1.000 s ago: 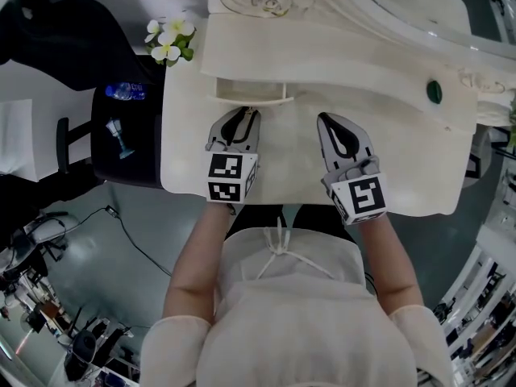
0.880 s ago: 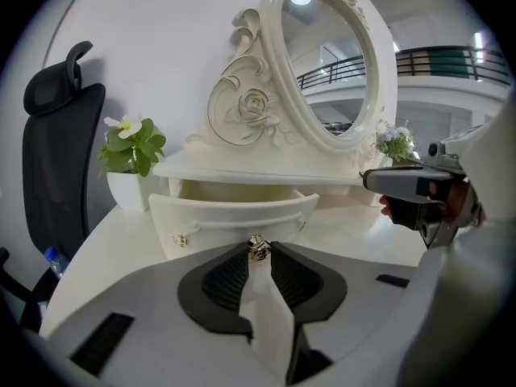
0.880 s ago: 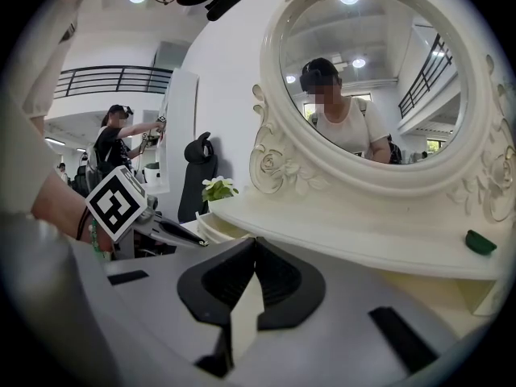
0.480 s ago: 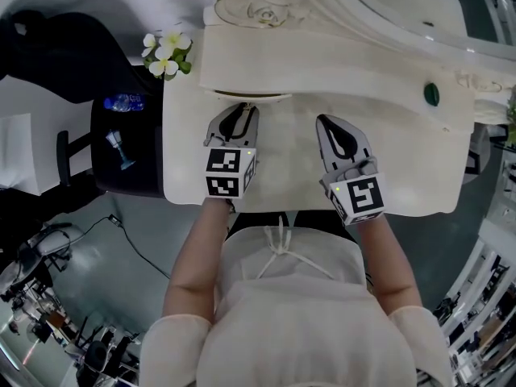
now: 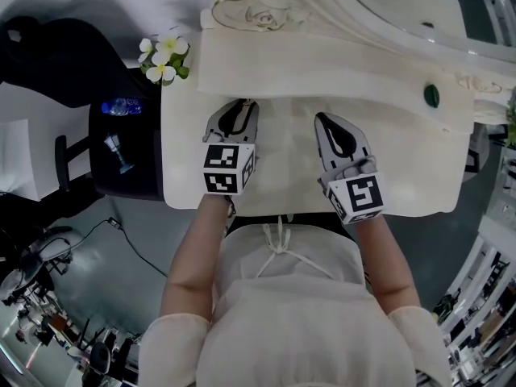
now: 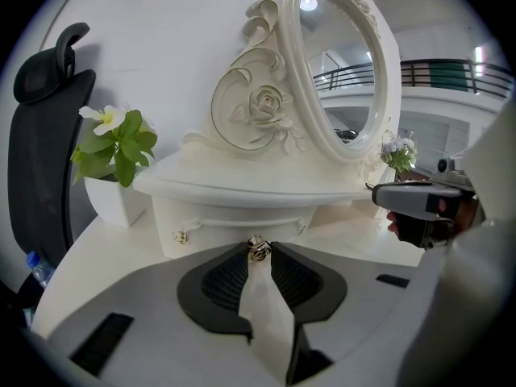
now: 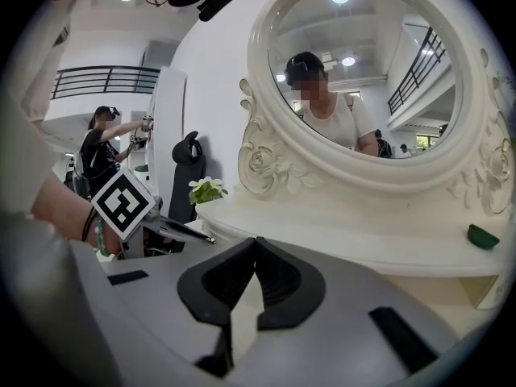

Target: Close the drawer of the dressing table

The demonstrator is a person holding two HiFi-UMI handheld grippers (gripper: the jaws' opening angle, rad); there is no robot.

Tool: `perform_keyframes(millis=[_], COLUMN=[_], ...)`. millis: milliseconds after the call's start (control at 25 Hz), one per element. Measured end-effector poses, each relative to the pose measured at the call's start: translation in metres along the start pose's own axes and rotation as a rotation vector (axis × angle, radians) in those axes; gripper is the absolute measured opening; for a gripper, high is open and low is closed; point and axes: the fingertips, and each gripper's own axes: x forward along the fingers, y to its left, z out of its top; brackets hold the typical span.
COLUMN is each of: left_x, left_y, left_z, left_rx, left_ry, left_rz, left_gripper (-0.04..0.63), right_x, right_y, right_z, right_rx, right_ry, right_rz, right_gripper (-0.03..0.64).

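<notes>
Two grippers above one dressing table (image 5: 403, 160): left gripper (image 5: 240, 105) pinching one gold knob (image 6: 258, 248) on one closed drawer (image 6: 234, 226); right gripper (image 5: 321, 119) clamped together, empty. One mirror (image 6: 343, 63) behind.

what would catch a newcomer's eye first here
The ornate cream oval mirror, with a carved rose scroll beside it, dominates the back of the dressing table. Next comes the left gripper, closed on the small gold drawer knob just under the shelf. White flowers stand out at the table's far left corner.
</notes>
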Motion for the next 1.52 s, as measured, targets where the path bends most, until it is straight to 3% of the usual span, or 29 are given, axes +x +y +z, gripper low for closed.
perform_keyframes(millis=[560, 760, 1080, 1400, 1520], left_x=[0.008, -0.001, -0.044, -0.112, -0.138], left_y=[0.002, -0.008, -0.013, -0.036, -0.048], left_z=[0.005, 0.012, 0.028, 0.091, 0.111], left_rx=[-0.029, -0.066, 0.037, 0.196, 0.225], left_ry=[-0.011, -0.064, -0.108, -0.289, -0.343], left_rz=[-0.021, -0.06, -0.004, 0.02, 0.03], left_gripper=[0.104, 0.252, 0.284, 0.278, 0.222], right_x=[0.016, 0.011, -0.01, -0.051, -0.069], right_y=[0.004, 0.006, 0.011, 0.011, 0.012], right_z=[0.005, 0.015, 0.034, 0.072, 0.083], right_rx=[-0.001, -0.013, -0.033, -0.069, -0.077], right_ry=[0.004, -0.011, -0.045, -0.124, -0.148], right_rz=[0.018, 0.011, -0.002, -0.035, -0.036], right_gripper=[0.005, 0.006, 0.005, 0.006, 0.006])
